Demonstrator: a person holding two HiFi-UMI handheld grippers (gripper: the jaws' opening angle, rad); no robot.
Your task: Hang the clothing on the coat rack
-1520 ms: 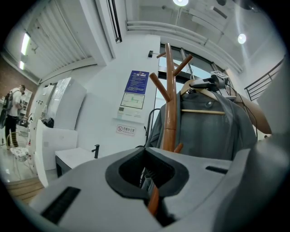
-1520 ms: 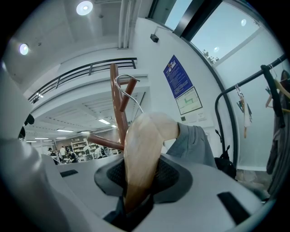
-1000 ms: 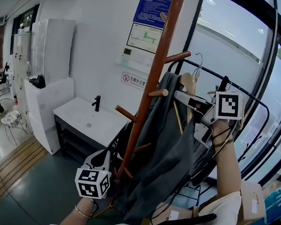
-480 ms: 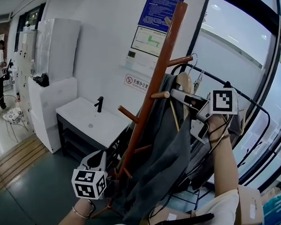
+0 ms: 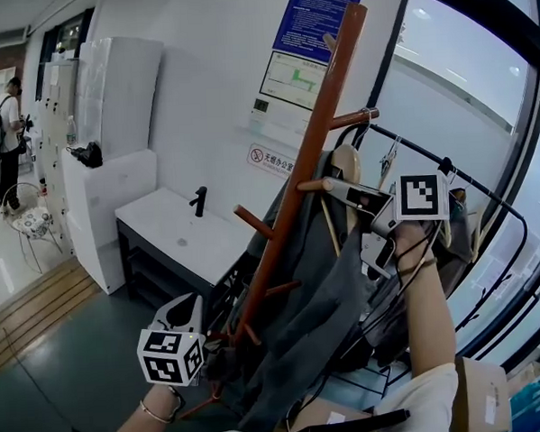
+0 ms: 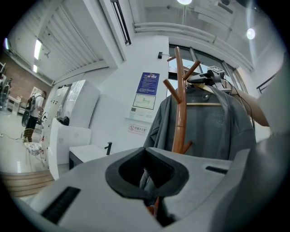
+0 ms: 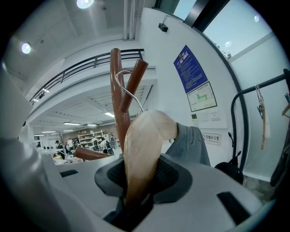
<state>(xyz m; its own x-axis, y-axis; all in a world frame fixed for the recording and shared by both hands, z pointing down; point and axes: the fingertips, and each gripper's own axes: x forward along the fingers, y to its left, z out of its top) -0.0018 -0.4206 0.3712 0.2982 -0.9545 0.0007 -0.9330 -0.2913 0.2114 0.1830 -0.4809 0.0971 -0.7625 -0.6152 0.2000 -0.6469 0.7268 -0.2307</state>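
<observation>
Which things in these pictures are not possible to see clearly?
- Foot of the coat rack: head view, covered by the grey garment.
- Whether the hook of the hanger rests on a peg: right gripper view, the angle leaves it unclear.
- Poster print: all views, too small.

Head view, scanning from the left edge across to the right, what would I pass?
Person with a backpack → tall white cabinet → black faucet on the white counter → reddish-brown wooden coat rack pole → beige cardboard box.
</observation>
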